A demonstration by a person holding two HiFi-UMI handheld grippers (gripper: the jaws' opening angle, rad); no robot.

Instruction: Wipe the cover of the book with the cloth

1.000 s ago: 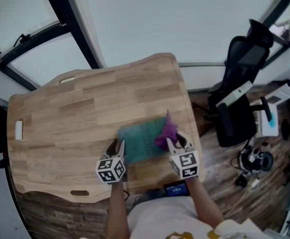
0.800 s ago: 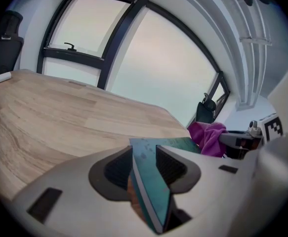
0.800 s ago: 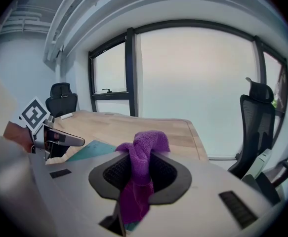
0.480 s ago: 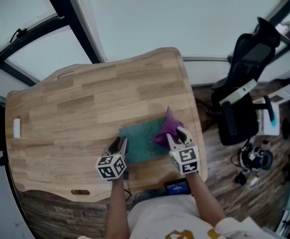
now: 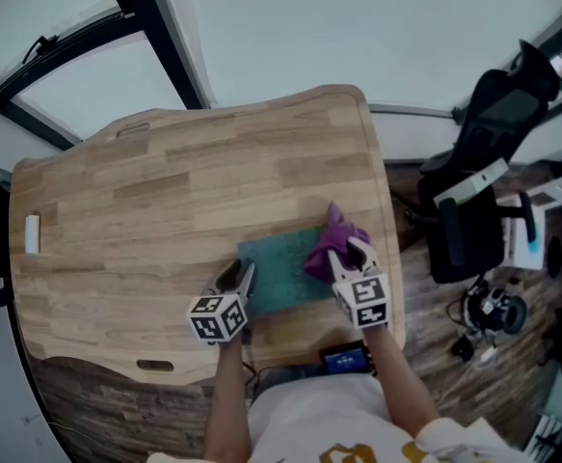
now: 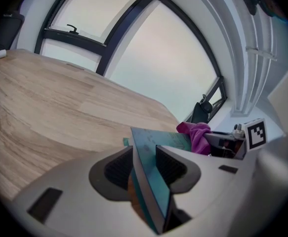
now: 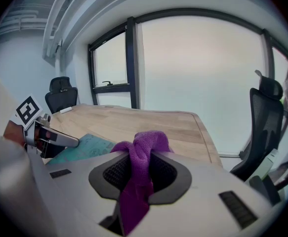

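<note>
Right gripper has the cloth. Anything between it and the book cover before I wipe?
Nothing visible does. The cloth, clamped in the right gripper, sits over the right end of the book. The left gripper grips its left edge, away from the cloth; the cover between them is bare.

Book (image 5: 282, 273): thin, with a teal cover carrying faint print. It lies closed and flat on the wooden table (image 5: 165, 191), near the table's front right edge. The book's near left corner sits between the jaws of the left gripper (image 5: 239, 278), and the pads appear to bear on both faces.

Cloth (image 5: 329, 247): purple and bunched. It is pinched between the jaws of the right gripper (image 5: 348, 257), with its crumpled end over the book's right edge.
</note>
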